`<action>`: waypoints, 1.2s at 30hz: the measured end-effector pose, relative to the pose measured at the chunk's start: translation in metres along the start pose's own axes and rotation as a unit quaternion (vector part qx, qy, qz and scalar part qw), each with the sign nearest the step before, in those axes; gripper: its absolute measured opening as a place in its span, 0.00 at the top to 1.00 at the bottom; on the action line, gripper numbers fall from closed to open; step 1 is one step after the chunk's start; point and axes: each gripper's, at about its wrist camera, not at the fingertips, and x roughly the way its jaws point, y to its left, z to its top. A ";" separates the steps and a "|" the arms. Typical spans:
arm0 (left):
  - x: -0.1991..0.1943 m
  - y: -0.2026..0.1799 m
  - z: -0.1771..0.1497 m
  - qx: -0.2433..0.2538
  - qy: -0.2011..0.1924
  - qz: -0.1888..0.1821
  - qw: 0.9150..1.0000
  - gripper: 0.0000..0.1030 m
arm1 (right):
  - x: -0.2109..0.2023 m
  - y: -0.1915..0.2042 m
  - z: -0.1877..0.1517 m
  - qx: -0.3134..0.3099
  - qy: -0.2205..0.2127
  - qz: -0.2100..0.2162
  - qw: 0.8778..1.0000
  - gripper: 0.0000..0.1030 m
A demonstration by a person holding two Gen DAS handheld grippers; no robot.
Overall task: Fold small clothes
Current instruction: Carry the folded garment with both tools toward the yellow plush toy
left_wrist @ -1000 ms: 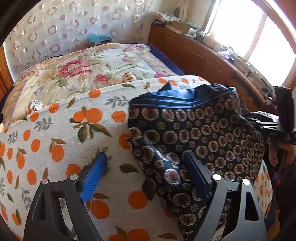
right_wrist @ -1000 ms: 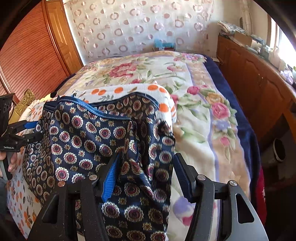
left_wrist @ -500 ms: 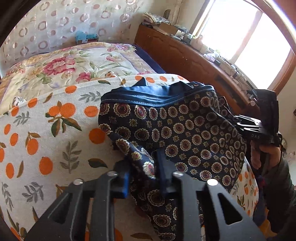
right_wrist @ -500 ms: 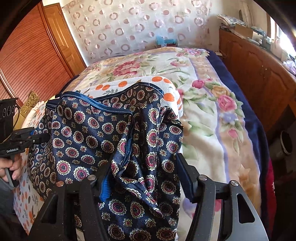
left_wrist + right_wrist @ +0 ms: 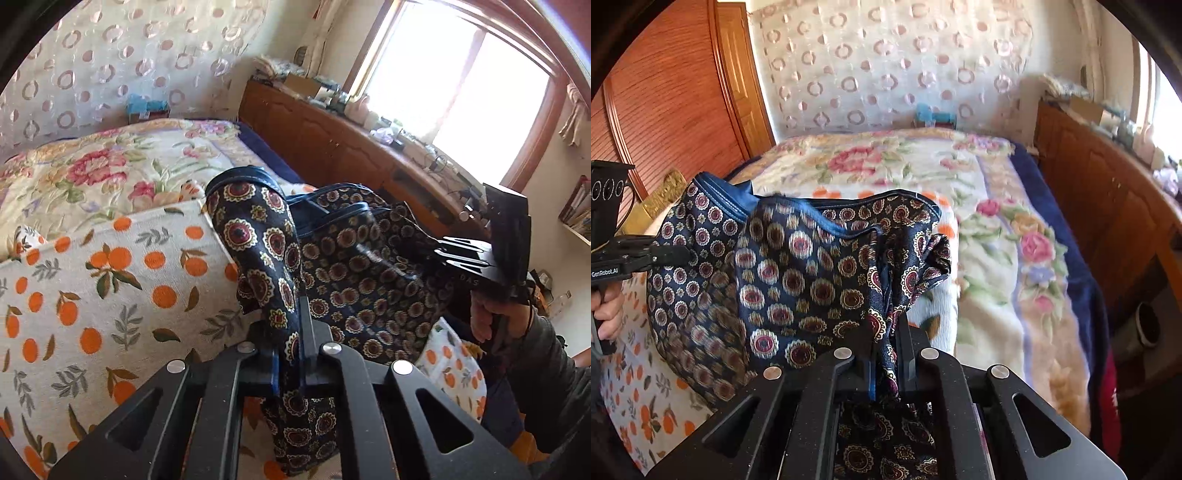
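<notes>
A small navy garment with round red-and-cream medallions and a plain blue waistband (image 5: 258, 236) (image 5: 798, 266) is held up off the bed between both grippers. My left gripper (image 5: 291, 332) is shut on one bunched corner of it; it also shows at the left edge of the right wrist view (image 5: 670, 254). My right gripper (image 5: 888, 328) is shut on the opposite bunched corner and shows at the right of the left wrist view (image 5: 439, 253). The cloth hangs and sags between them.
An orange-print towel (image 5: 110, 280) covers the near part of the bed, over a floral blanket (image 5: 1015, 236). A wooden cabinet with clutter (image 5: 332, 136) runs along the window side. A wooden wardrobe (image 5: 665, 92) stands at the left.
Both grippers have closed on the garment's corners and lifted it off the towel. The right gripper was open a second and half a second ago; the left shut first.
</notes>
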 end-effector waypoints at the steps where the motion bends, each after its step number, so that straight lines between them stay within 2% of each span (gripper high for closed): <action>1: -0.007 -0.001 0.000 0.002 -0.006 0.000 1.000 0.93 | -0.005 0.004 0.002 -0.004 -0.009 -0.002 1.000 0.94; 9: -0.097 0.017 -0.010 -0.007 -0.080 0.026 0.996 0.93 | -0.034 0.066 0.029 -0.073 -0.064 0.016 0.995 0.94; 13: -0.152 0.041 -0.021 -0.021 -0.117 0.061 0.991 0.93 | -0.032 0.114 0.053 -0.112 -0.086 0.046 0.989 0.94; 17: -0.214 0.077 -0.037 -0.043 -0.154 0.109 0.981 0.93 | -0.018 0.174 0.084 -0.152 -0.101 0.083 0.980 0.94; 23: -0.282 0.138 -0.068 -0.092 -0.193 0.168 0.962 0.93 | 0.023 0.266 0.137 -0.204 -0.117 0.135 0.962 0.94; 27: -0.305 0.181 -0.094 -0.133 -0.203 0.194 0.951 0.93 | 0.061 0.322 0.172 -0.229 -0.114 0.161 0.953 0.94; 32: -0.300 0.222 -0.121 -0.177 -0.196 0.220 0.939 0.93 | 0.132 0.381 0.211 -0.269 -0.081 0.186 0.942 0.95; 33: -0.297 0.228 -0.127 -0.185 -0.194 0.224 0.937 0.93 | 0.156 0.376 0.226 -0.275 -0.072 0.191 0.939 0.94; 36: -0.291 0.243 -0.138 -0.201 -0.186 0.232 0.934 0.93 | 0.193 0.402 0.234 -0.297 -0.054 0.181 0.936 0.94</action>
